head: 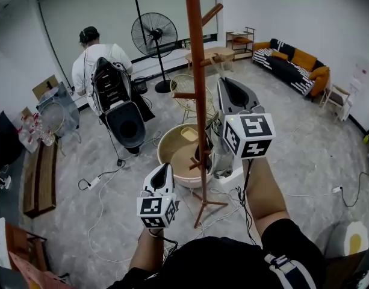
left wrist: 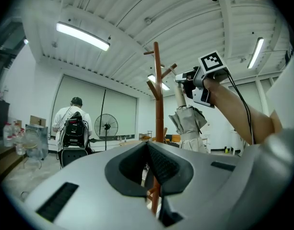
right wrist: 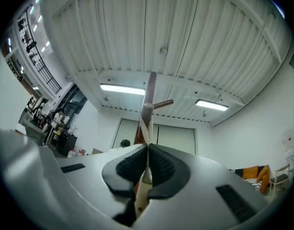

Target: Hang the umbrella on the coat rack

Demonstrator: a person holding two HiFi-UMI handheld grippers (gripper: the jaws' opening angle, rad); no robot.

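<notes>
The wooden coat rack (head: 196,71) stands straight ahead, with pegs angled up near its top (left wrist: 158,80). My right gripper (head: 225,86) is raised beside the pole and shut on the pale strap (right wrist: 146,128) of the folded grey umbrella (left wrist: 187,121), which hangs below it. In the right gripper view the strap loop reaches up to a peg's round end (right wrist: 146,110); I cannot tell whether it is over the peg. The umbrella's cream handle (right wrist: 138,200) shows under the jaws. My left gripper (head: 163,168) is lower, shut and holding nothing (left wrist: 147,145).
A beige round tub (head: 172,161) sits at the rack's foot. A person (head: 91,59) stands with their back turned beside a black machine (head: 121,113). A standing fan (head: 154,35), a table, a sofa (head: 295,62), a wooden bench (head: 40,179) and floor cables (head: 100,179) surround the spot.
</notes>
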